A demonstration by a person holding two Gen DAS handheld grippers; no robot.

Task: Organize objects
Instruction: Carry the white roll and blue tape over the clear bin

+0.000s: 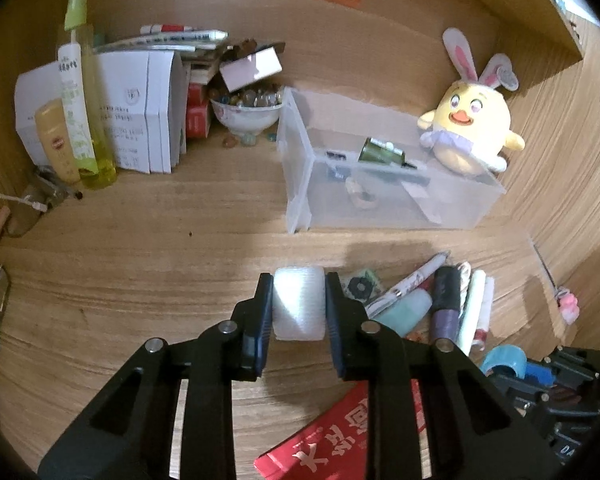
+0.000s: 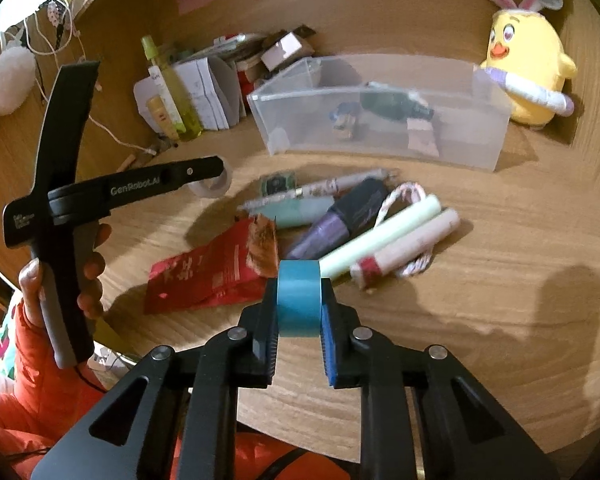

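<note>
In the left wrist view my left gripper [image 1: 299, 282] is shut on a white translucent tape roll [image 1: 299, 304], both pads pressed on its flat sides just above the wooden desk. My right gripper [image 2: 299, 282] is shut on a blue tape roll [image 2: 299, 304]; that roll [image 1: 503, 361] also shows at the lower right of the left view. From the right wrist, the left gripper [image 2: 214, 174] is seen side-on with the pale roll [image 2: 212, 188] in its fingers. A clear plastic bin [image 1: 298, 160] [image 2: 360, 90] stands behind, holding a dark green bottle [image 1: 382, 154] and small items.
A pile lies between the grippers and the bin: a red packet [image 2: 204, 276], pens [image 2: 340, 184], a purple bottle [image 2: 340, 220] and two pale tubes [image 2: 384, 240]. A yellow plush chick [image 1: 470, 128] sits at the bin's right. Bottles [image 1: 88, 120], white boxes and a bead bowl [image 1: 246, 110] crowd the back left.
</note>
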